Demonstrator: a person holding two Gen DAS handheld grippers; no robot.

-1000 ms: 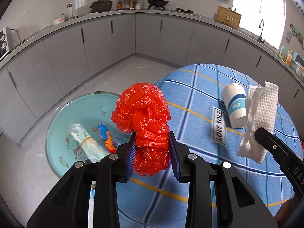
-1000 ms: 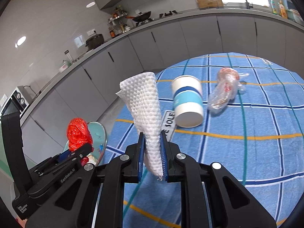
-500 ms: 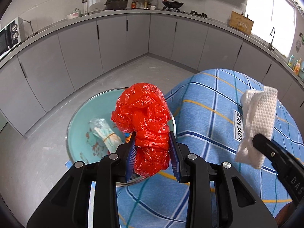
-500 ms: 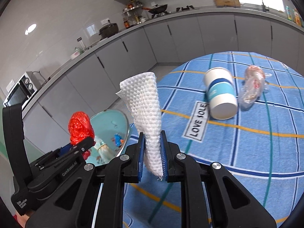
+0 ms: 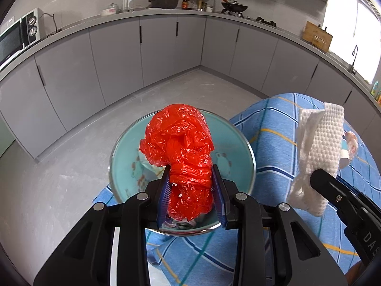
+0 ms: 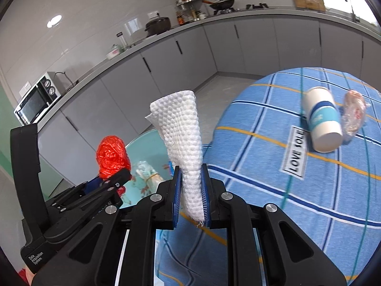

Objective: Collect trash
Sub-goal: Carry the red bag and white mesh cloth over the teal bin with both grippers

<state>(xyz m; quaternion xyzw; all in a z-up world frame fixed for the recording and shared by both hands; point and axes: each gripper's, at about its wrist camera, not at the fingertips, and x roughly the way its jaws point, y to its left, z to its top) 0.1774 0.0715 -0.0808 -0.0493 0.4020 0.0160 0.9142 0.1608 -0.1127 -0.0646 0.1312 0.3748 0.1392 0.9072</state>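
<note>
My left gripper is shut on a crumpled red plastic bag and holds it right above a teal metal-rimmed basin. The basin stands on the floor at the table's edge and holds a wrapped packet and other scraps. My right gripper is shut on a white paper towel, just right of the basin; the towel also shows in the left wrist view. A white and blue paper cup and a clear crumpled bag lie on the blue checked tablecloth.
Grey kitchen cabinets run around the room behind a bare grey floor. A microwave and pots stand on the counter. The left gripper's body is close to the right gripper's left side.
Both grippers have swung left with their loads. The red bag now hangs over the basin, and the towel has come close to the basin. The cup has slid to the right of view.
</note>
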